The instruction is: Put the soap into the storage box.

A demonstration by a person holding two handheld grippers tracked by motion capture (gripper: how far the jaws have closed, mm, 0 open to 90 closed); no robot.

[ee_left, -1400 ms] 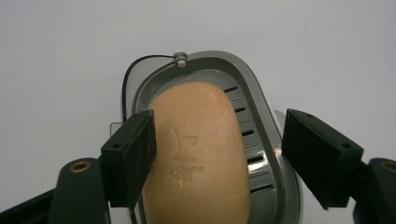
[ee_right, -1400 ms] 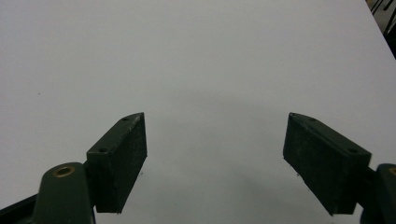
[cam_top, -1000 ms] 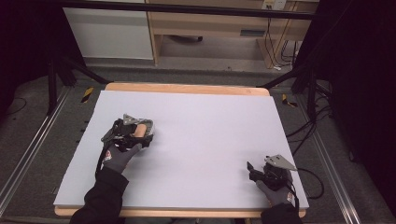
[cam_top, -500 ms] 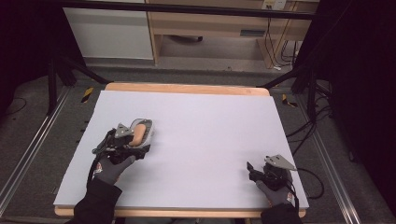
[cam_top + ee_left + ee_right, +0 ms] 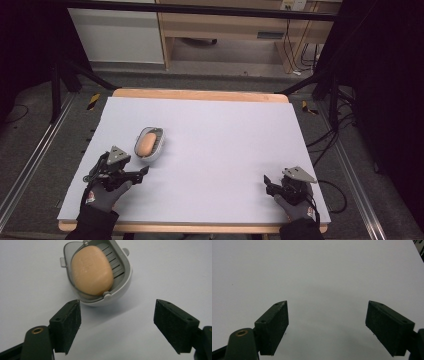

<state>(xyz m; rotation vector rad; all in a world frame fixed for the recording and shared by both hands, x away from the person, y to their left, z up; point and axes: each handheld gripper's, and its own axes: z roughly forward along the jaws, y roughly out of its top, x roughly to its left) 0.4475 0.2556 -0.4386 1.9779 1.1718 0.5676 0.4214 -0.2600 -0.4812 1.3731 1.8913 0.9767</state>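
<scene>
The person's left hand, in a grey and black knitted glove with a red mark at the cuff, came in from the bottom left of the high view and held the black two-jaw left gripper low, pointing forward and to the right. Its jaws stood wide apart with nothing between them, as the left gripper view showed. The gloved right hand held the black right gripper near the bottom right, pointing left, a grey three-cornered plate on top. Its jaws were likewise spread wide and empty.
</scene>
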